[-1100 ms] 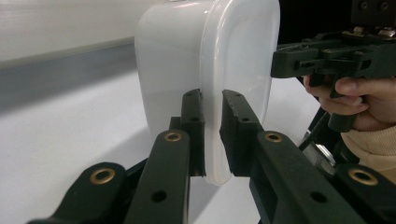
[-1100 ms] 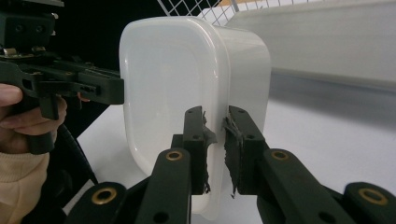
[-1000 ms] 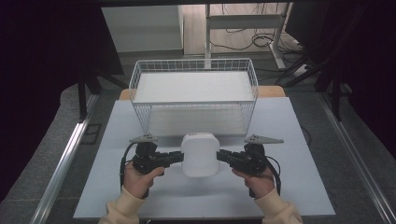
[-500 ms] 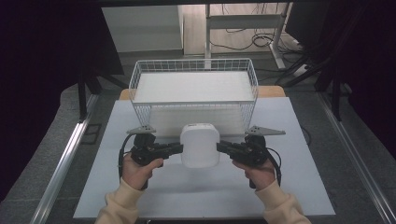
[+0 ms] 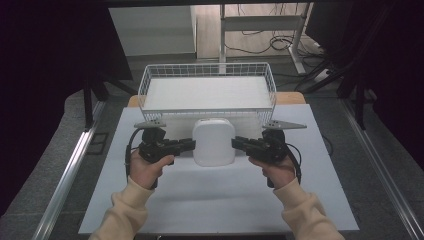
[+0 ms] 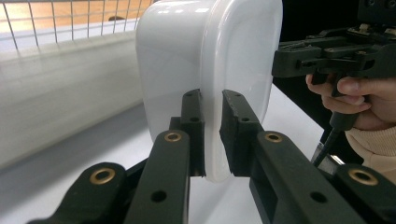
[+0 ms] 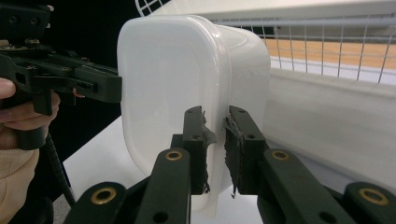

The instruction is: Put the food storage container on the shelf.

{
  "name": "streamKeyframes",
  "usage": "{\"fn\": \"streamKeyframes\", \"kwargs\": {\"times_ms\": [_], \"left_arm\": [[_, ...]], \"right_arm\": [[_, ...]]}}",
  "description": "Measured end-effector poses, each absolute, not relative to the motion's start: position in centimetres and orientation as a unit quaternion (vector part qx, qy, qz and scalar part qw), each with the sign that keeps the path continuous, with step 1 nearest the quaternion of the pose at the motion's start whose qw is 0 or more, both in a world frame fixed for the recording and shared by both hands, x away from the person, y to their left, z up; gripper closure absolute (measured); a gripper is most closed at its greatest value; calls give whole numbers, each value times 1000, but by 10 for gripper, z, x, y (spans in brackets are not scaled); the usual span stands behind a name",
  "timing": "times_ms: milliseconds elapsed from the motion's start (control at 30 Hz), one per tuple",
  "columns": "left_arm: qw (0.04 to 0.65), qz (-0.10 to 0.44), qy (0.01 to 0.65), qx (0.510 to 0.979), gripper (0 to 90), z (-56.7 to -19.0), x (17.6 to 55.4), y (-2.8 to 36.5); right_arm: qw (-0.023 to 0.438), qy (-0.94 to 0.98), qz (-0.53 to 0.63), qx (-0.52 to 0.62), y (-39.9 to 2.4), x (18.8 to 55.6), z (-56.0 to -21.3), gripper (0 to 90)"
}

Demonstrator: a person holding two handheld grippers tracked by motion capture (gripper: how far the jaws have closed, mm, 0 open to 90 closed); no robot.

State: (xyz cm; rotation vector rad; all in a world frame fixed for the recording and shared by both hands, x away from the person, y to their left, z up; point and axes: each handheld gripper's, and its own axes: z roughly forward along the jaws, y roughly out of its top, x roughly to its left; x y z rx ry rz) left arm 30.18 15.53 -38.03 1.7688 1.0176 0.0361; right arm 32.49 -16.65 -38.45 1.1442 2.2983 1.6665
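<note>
**benchrat:** Since a second back, both hands and the white tub have crept forward, away from the person and toward the wire basket [image 5: 207, 89]; the tub was nearer the middle of the white worktop [image 5: 220, 200] and now sits right in front of the basket's near wall. Whether it touches the wire, I can't tell from the high view.

**tubfan:** Agreed. Going big to small: basket at the far edge of the worktop, nothing in it that I can see. Then the white plastic container [image 5: 214, 141], held between the two hands, apparently lifted off the surface, though I can't be sure.

**benchrat:** And the grips? Left claw [image 6: 212, 135] is clamped on the container's rim flange, one jaw on each side of it. Right claw [image 7: 215, 149] is pinching the opposite rim the same way.

**tubfan:** So my read is we're mid-carry, a two-handed transfer into the basket. Grab is done, drop isn't.

**benchrat:** Next move probably needs a lift high enough to clear the basket's top wire, both hands rising evenly so the tub doesn't tilt or slip from those thin rim grips, then forward and down.
</note>
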Motion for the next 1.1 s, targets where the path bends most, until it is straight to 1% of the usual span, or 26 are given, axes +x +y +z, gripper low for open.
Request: {"fn": "streamKeyframes", "kwargs": {"times_ms": [567, 1100], "left_arm": [[531, 44, 419, 735, 799, -342, 319, 163], [536, 54, 416, 732, 798, -314, 337, 166]], "right_arm": [[57, 750, 553, 357, -157, 346, -345, 786], [66, 749, 558, 351, -152, 364, -315, 787]]}}
